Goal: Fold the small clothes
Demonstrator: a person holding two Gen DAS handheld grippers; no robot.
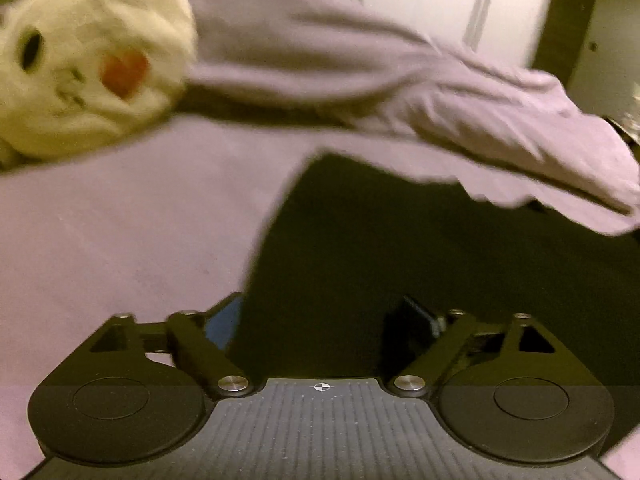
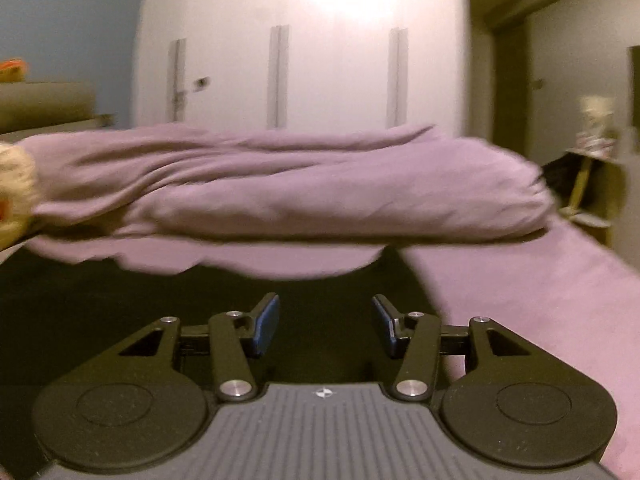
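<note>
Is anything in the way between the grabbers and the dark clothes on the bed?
Nothing visible. The dark garment lies right under both open hand-held grippers, left and right. The bunched purple blanket and plush toy sit beyond it.

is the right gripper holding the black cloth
No, the right gripper stands open over the black cloth with nothing between its blue pads.

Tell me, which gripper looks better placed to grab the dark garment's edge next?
Probably the left gripper: its open jaws straddle the dark garment's edge on the purple sheet. The right gripper, also open, sits over the garment's middle.
</note>
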